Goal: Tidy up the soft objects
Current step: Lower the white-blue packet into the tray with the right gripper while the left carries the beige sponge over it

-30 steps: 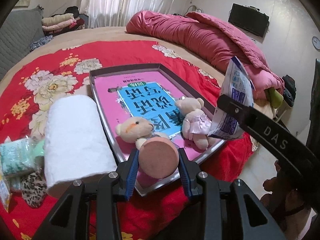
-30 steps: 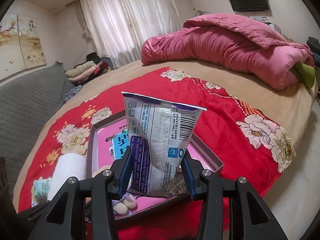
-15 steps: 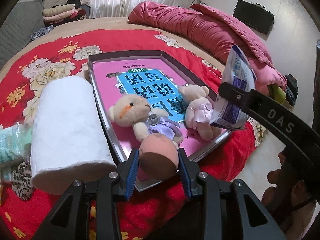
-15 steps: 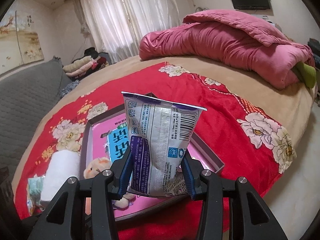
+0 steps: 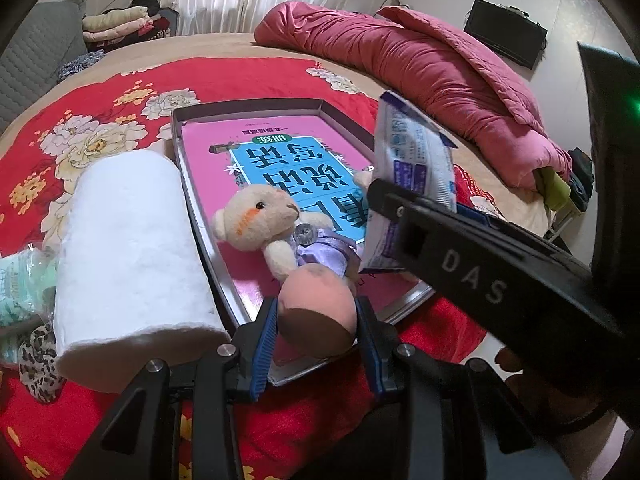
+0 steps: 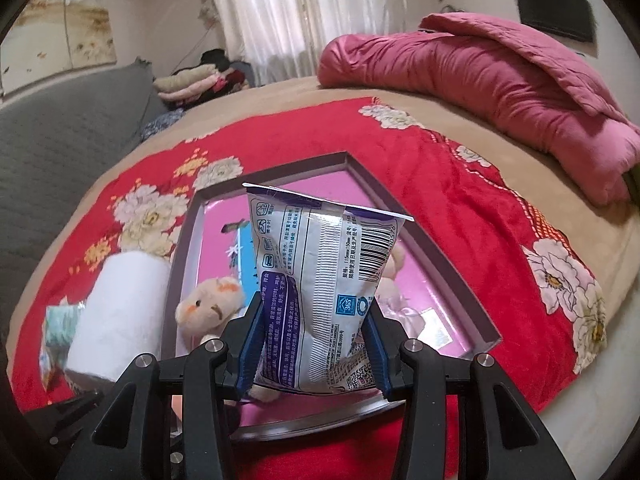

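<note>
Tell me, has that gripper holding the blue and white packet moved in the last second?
Yes. The right gripper and its packet have come in over the tray, now hiding the far teddy.

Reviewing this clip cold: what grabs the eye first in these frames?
Both grippers are loaded over the grey tray: the left gripper squeezes a peach sponge ball, the right gripper a blue-and-white packet. A teddy bear lies in the tray, a white roll beside it.
</note>
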`<state>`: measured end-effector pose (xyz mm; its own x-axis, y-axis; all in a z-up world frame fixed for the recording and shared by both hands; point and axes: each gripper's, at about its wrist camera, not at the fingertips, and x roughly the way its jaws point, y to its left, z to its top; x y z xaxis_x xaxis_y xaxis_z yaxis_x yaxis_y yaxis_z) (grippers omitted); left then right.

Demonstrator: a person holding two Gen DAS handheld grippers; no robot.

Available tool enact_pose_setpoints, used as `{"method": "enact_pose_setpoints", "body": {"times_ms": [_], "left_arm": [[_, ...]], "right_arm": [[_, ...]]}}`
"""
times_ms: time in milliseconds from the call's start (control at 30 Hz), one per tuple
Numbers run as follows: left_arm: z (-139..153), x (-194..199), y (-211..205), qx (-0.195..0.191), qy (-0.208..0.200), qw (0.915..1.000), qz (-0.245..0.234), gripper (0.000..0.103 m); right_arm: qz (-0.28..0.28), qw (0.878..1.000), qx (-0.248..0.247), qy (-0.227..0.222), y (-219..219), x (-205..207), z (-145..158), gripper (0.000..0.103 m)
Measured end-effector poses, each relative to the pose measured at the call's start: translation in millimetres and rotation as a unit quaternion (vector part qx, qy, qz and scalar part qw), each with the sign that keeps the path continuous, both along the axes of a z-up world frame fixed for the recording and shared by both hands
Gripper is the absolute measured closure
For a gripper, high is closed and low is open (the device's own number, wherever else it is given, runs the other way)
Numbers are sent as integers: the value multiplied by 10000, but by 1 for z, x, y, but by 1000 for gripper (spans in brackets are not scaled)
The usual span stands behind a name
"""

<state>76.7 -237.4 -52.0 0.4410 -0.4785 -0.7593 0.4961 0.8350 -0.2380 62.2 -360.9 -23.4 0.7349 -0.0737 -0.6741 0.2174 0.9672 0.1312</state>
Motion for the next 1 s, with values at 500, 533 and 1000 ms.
{"method": "enact_pose_setpoints", "body": {"times_ms": [500, 533, 1000], "left_arm": [[0, 1, 1, -14, 8, 10000, 2, 64], [0, 1, 1, -9, 7, 10000, -2, 64], [0, 2, 3, 14, -16, 10000, 20, 64]], "right_arm": [[159, 9985, 177, 499, -1, 15, -17, 55], [166, 9983, 195, 519, -1, 16, -18, 55], [212, 9979, 225, 571, -1, 17, -20, 53]]}}
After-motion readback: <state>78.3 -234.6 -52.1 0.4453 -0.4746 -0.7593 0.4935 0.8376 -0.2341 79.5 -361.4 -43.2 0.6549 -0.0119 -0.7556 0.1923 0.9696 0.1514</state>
